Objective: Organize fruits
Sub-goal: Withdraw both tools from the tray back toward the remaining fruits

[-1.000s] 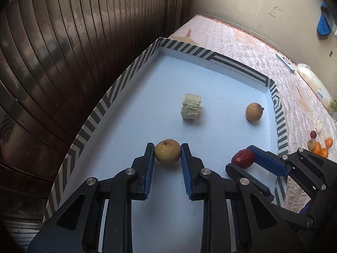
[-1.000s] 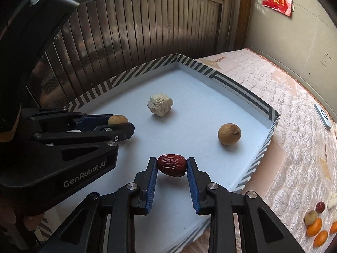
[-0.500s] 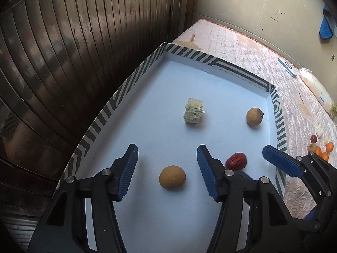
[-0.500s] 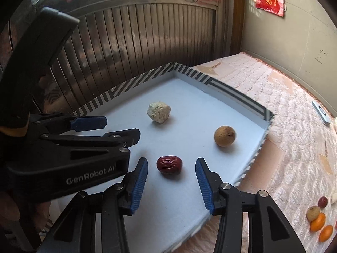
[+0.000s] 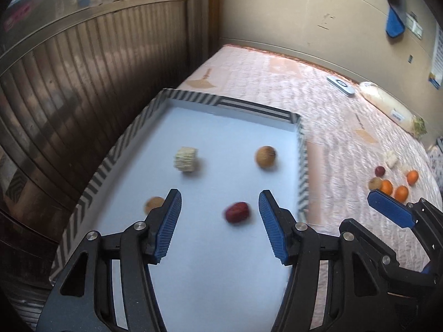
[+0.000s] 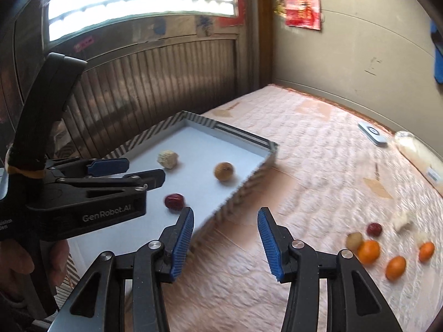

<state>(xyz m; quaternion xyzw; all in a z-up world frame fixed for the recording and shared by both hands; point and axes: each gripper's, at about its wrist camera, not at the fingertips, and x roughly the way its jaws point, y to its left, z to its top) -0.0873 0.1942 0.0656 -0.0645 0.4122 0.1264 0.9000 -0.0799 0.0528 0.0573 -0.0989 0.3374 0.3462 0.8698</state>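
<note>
On the pale blue floor of the tray [image 5: 155, 116] lie four pieces: a red date [image 5: 236, 212], a brown round fruit [image 5: 265, 157] near the right wall, a second brown fruit [image 5: 153, 204] half hidden behind my left finger, and a pale fibrous chunk [image 5: 186, 159] toward the far side. They sit well apart from one another, none touching the striped rim.

My left gripper [image 5: 220, 222] is released, its jaws spread and gripping nothing; the date shows between the fingers in this view but lies on the tray beyond them, untouched. My right gripper [image 6: 225, 239] is released too, holding nothing, and looks out past the tray's corner over the quilted pink bedcover [image 6: 318, 166].

The step in hand, as I judge it, is going for more fruit. The loose heap lies on the cover to the right: three oranges [image 6: 368, 251], another red date [image 6: 374, 229], a brownish fruit [image 6: 354, 240] touching the nearest orange, and pale pieces beyond. To do it well I should pick one piece per gripper, starting at the edge of the cluster so the fingers do not knock neighbours rolling. The oranges look round and smooth, so I would close across the middle. The soft cover may let a fruit sink or roll, so a steep, slow approach seems wise. A white remote [image 6: 372, 132] and a bagged white vegetable [image 5: 387, 108] lie farther off, out of the way.
</note>
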